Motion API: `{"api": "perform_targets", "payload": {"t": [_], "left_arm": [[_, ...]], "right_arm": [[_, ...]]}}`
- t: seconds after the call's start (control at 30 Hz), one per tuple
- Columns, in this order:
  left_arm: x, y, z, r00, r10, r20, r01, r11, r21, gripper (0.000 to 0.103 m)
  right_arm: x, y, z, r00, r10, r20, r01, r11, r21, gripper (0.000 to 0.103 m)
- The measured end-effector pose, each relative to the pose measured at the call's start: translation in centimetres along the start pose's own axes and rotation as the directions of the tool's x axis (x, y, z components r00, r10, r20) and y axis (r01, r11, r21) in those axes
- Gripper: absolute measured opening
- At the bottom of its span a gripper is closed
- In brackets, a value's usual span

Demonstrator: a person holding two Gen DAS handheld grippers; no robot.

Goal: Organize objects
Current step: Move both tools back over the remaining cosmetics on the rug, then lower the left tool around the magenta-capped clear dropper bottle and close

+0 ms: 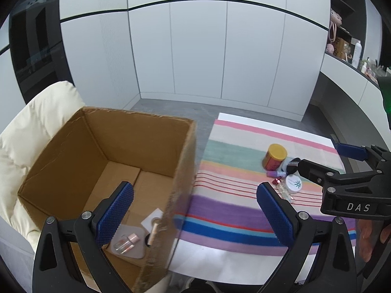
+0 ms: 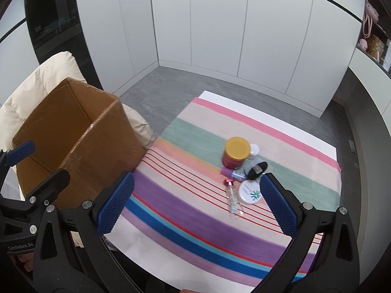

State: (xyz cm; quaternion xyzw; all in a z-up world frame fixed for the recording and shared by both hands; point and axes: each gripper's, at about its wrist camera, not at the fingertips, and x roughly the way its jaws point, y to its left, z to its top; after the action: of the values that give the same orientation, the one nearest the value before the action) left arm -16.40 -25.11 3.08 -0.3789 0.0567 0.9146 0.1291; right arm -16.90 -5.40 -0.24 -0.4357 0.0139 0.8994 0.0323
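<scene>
An open cardboard box stands on a cream cushion left of a striped cloth. On the box floor lie a small clear bottle and a white card. A cluster sits on the cloth: a yellow-lidded can, a white round jar, a clear pink-capped vial, a purple tube and a black item. My left gripper hangs open over the box's right wall. My right gripper is open above the cloth, empty.
The cream cushion surrounds the box at left. White cabinet doors line the back wall, with grey floor before them. A shelf with pink items is at the far right. A person's hand holds the right gripper.
</scene>
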Motion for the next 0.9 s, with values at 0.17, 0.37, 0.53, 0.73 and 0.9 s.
{"api": "perform_targets", "payload": {"t": [0.17,0.37,0.53,0.73,0.9], "left_arm": [[0.2,-2.3,0.5,1.000,-0.027,0.004,0.027,0.999,0.026,0.101],[0.6,-5.2,1.0,0.998,-0.059,0.007,0.059,0.997,0.058,0.101],[1.0,-7.6,1.1,0.996,-0.088,0.001,0.088,0.992,0.087,0.101],[1.5,-10.1,1.0,0.993,-0.118,-0.014,0.119,0.986,0.114,0.101],[2.9,-11.8,0.3,0.992,-0.119,-0.041,0.124,0.980,0.158,0.100]], "right_arm": [[-0.6,-2.4,-0.9,1.000,-0.027,-0.003,0.027,0.999,0.019,0.103],[-1.6,-5.6,-2.1,0.998,-0.063,-0.003,0.063,0.997,0.044,0.103],[-1.9,-8.0,-3.0,0.996,-0.090,-0.016,0.091,0.993,0.075,0.103],[-2.8,-10.8,-4.1,0.993,-0.116,-0.024,0.118,0.987,0.112,0.103],[-2.9,-12.9,-5.4,0.991,-0.128,-0.048,0.133,0.982,0.133,0.103]]}}
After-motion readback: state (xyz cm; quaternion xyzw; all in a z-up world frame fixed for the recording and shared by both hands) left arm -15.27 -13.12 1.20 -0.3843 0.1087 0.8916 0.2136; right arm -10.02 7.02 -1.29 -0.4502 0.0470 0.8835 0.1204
